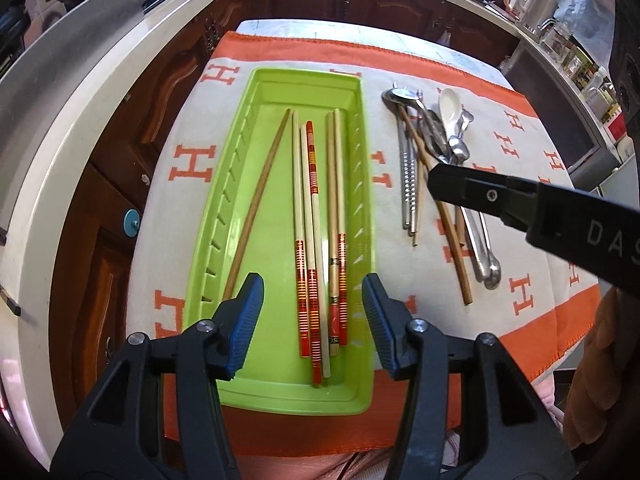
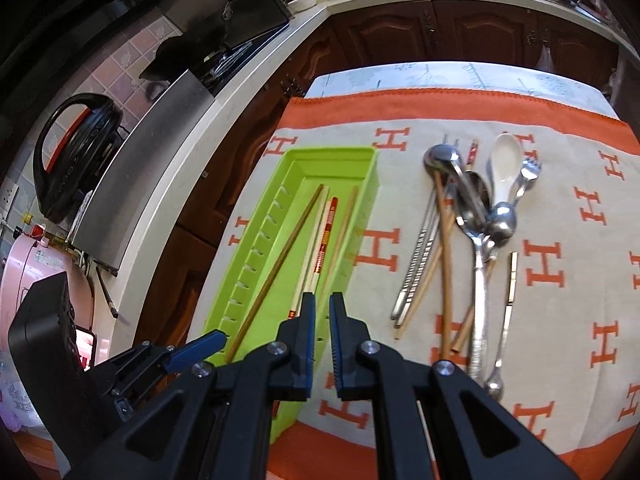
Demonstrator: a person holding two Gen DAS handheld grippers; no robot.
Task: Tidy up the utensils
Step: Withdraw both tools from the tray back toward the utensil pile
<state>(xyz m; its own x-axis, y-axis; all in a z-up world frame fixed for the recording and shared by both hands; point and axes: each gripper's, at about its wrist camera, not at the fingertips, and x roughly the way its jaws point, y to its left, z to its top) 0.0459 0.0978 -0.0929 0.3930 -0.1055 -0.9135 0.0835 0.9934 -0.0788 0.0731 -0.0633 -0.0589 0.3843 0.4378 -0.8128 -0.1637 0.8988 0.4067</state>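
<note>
A lime green tray (image 1: 308,75) lies on the cloth and holds several chopsticks (image 1: 312,200), some of them with red-banded ends. My left gripper (image 1: 314,320) hovers open over the tray's near end with nothing between its blue pads. To the right, a pile of utensils (image 1: 436,132) rests on the cloth: metal spoons, a white ceramic spoon (image 1: 450,104), ridged metal chopsticks (image 1: 408,172) and brown chopsticks. My right gripper (image 1: 434,180) reaches over that pile. In the right wrist view the right gripper (image 2: 322,320) shows only a narrow slit between its pads, and it is empty.
An orange and white cloth (image 1: 192,160) with H letters covers the small table. Dark wood cabinets and a pale counter (image 2: 208,128) curve around the back and left. A black appliance (image 2: 76,160) stands on the counter. A hand (image 1: 600,360) holds the right gripper.
</note>
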